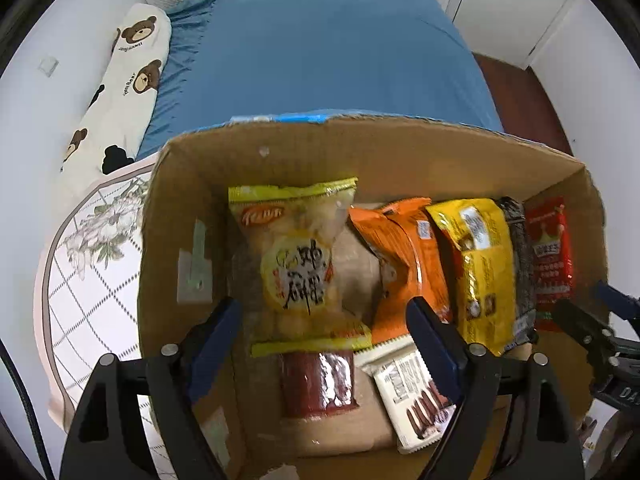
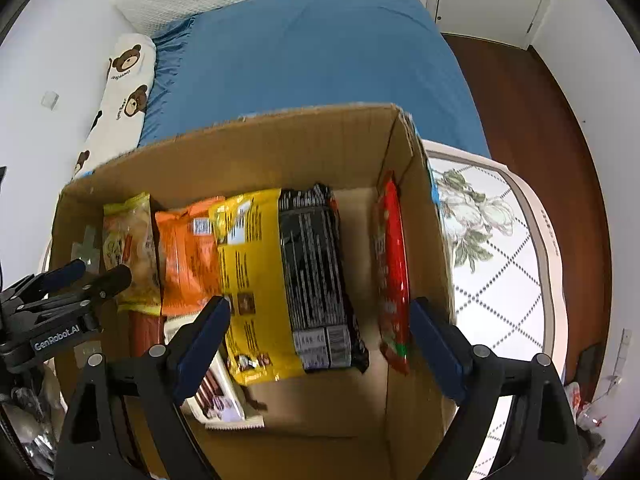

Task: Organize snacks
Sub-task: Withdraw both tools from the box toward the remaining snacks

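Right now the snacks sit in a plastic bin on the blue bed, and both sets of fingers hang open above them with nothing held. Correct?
One thing is off: the container is a cardboard box, not a plastic bin, as the right wrist view shows. The rest stands: it sits on the blue bed, and the left gripper and right gripper hang open, empty.

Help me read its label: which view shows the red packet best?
The left wrist view: the red packet faces the camera there, print visible. The right wrist view shows it nearly edge-on against the box wall.
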`<state>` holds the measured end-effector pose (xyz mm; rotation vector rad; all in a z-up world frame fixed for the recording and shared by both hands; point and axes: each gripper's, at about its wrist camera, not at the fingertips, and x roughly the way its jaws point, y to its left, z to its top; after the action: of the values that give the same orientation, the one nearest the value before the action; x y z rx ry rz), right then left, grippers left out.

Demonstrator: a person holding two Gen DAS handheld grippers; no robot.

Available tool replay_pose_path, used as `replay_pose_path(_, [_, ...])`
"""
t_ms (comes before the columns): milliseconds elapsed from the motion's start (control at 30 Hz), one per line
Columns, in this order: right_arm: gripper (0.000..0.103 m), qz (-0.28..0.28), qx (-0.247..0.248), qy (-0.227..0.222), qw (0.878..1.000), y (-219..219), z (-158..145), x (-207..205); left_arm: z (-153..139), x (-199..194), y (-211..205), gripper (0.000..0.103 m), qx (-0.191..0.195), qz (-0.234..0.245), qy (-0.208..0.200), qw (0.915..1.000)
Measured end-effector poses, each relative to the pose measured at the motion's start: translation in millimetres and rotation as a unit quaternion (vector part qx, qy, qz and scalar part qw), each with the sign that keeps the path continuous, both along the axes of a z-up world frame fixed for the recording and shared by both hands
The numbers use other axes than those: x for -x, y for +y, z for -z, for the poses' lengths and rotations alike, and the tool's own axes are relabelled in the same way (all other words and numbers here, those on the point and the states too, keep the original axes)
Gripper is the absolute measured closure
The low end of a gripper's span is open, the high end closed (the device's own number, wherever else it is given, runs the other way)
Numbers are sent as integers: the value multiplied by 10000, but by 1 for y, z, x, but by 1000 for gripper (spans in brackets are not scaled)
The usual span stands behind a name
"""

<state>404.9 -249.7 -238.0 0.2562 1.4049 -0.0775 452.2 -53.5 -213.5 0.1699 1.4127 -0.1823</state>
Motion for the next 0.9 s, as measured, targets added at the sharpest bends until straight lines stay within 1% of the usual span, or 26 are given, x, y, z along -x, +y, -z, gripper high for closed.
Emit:
replay_pose_path(133, [10,-60,78,-123,9999,8,-8,16,-17,23,1,19,66,-80,-258,9996])
replay_pose_path(233, [10,-103,191,-307,9993,14,-19,30,-28,38,1,19,92,-81,-499,9987])
replay_pose_path(333, [10,-121,214,-477,9986,19,-33,46,-47,59,-1,19,139,-100,-754,9970])
replay_pose_path(467, [10,-173,263,-737,9968,25,-55,67,-66,73,7,19,246,-91,-1019,9945])
replay_pose_path(633, [10,-274,335,-1074,9933,35,-87,93,-101,102,7,19,434,-31,-1394,9893])
replay_pose_path(767, [10,-319,368,-1261,9908,39,-107,114,-121,126,8,19,449,43,-1673,9849])
replay_pose_path(900, [10,-301,401,-1448,9882,42,-122,138,-132,146,13,19,533,26,-1770,9828])
